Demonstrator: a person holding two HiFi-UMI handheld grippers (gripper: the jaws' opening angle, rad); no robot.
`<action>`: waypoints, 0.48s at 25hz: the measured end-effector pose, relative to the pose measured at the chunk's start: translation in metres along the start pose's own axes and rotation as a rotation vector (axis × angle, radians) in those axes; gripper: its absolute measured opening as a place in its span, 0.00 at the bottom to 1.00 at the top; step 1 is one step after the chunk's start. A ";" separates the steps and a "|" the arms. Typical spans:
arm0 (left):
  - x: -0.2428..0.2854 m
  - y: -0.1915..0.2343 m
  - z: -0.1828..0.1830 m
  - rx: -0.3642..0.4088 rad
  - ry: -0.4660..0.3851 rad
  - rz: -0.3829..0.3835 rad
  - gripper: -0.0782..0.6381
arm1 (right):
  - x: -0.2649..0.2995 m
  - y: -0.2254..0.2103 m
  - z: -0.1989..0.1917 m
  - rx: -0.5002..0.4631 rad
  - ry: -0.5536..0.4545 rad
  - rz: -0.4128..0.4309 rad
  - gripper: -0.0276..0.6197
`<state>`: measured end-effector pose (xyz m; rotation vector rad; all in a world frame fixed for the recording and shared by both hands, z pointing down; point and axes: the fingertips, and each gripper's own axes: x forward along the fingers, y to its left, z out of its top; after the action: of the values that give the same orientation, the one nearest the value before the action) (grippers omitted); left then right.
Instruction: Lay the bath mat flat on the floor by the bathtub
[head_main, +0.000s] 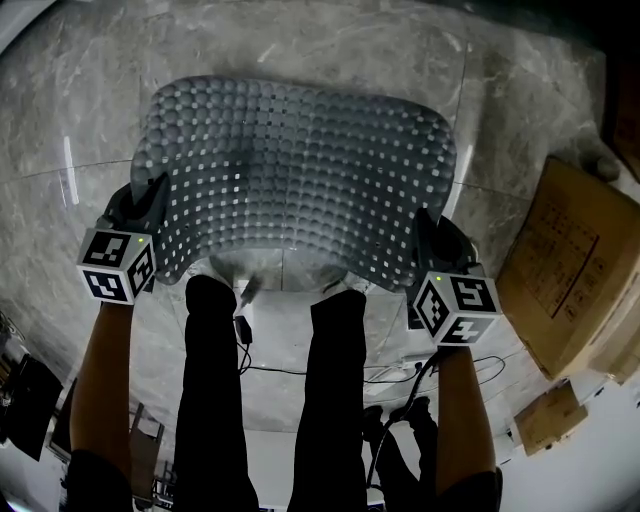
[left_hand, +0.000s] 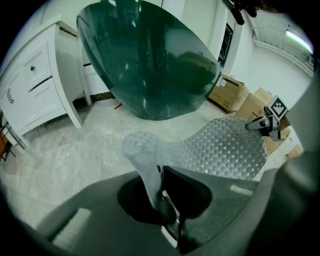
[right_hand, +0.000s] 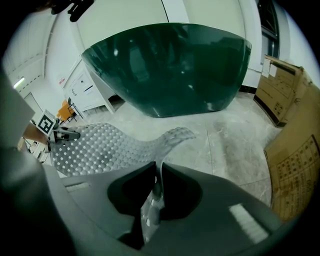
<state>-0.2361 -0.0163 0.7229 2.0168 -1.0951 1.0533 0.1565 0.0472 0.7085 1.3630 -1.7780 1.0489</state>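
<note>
Now: left gripper (head_main: 152, 205), right gripper (head_main: 428, 238) each clamped on near corner of mat (head_main: 300, 165). Mat sags between them over floor (head_main: 520, 90), tub (left_hand: 150, 60) beyond. Risks: thin edge slipping from jaws; far edge folding under on lowering.

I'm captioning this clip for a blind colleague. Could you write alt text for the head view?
A grey, bubble-textured bath mat is held spread out over a marble floor, with its near corners clamped by the left gripper and the right gripper. The person's legs show below it, and a cardboard box sits at the right.
</note>
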 end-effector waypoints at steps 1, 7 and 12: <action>0.002 0.001 -0.003 0.000 0.002 0.000 0.14 | 0.002 0.000 -0.002 -0.005 0.002 0.002 0.12; 0.014 0.006 -0.014 -0.013 0.020 0.009 0.14 | 0.013 -0.002 -0.005 -0.025 0.018 0.010 0.12; 0.025 0.007 -0.023 0.000 0.031 0.001 0.14 | 0.025 -0.002 -0.014 -0.036 0.036 0.013 0.12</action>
<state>-0.2417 -0.0116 0.7566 1.9938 -1.0804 1.0818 0.1527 0.0485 0.7368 1.3047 -1.7737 1.0366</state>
